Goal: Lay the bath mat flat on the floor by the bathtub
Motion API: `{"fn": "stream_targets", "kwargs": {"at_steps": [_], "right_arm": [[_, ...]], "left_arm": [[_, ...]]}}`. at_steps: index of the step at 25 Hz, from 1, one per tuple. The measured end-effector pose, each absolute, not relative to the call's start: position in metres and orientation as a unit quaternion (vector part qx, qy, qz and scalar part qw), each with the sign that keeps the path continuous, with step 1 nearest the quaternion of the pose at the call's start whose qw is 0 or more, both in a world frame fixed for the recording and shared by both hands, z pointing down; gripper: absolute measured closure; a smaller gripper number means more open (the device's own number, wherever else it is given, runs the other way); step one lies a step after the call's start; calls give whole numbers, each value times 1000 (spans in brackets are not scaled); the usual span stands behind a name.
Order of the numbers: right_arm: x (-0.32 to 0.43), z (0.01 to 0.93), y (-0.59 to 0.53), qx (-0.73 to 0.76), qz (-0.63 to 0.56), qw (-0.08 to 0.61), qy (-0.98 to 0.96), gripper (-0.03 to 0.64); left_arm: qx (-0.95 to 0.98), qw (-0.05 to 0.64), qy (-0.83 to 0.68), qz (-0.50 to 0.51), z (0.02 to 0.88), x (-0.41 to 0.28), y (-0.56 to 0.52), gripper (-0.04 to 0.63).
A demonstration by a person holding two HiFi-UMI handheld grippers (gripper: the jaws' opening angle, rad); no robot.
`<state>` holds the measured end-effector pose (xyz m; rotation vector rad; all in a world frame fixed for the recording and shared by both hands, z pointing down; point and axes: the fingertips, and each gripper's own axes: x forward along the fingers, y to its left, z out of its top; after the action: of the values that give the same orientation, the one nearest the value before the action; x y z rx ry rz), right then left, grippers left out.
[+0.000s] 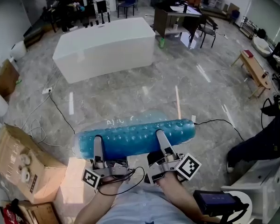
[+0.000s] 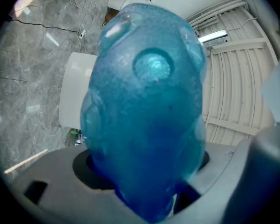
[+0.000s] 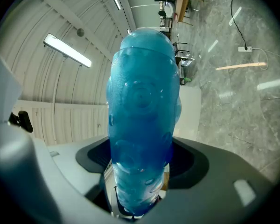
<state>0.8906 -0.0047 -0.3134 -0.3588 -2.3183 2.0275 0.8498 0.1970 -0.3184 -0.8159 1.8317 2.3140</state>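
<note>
A translucent blue bath mat (image 1: 135, 136) with round bumps hangs as a long horizontal roll above the grey marble floor. My left gripper (image 1: 98, 143) is shut on its left part, and my right gripper (image 1: 161, 139) is shut on its right part. In the left gripper view the bath mat (image 2: 147, 120) fills the gap between the jaws. In the right gripper view the bath mat (image 3: 142, 120) rises as a narrow blue column between the jaws. The white bathtub (image 1: 105, 45) stands farther off on the floor, beyond the mat and well apart from it.
A cardboard box (image 1: 23, 167) lies at the lower left, with cables (image 1: 60, 111) trailing over the floor beside it. A thin wooden strip (image 1: 178, 101) lies just beyond the mat. A desk with chairs (image 1: 177, 17) stands behind the tub. At the right are a wooden bench (image 1: 254, 69) and a white bin (image 1: 266, 181).
</note>
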Motion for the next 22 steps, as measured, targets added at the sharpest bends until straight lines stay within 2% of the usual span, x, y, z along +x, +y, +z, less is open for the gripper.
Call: {"fn": "stream_targets", "kwargs": {"at_steps": [14,19,22], "right_arm": [[878,-303,-21,-134,656,40,-741,265],[840,-288,-27,-130,660,52,-738,264],[798,-276,-23,-119,663,55,-737,262]], "left_arm": [[-260,51,605,751,-308,842,180,235],[-246,43,610,752,-293,805,175,236],[-244,32,610,754,-282,760,179,236]]}}
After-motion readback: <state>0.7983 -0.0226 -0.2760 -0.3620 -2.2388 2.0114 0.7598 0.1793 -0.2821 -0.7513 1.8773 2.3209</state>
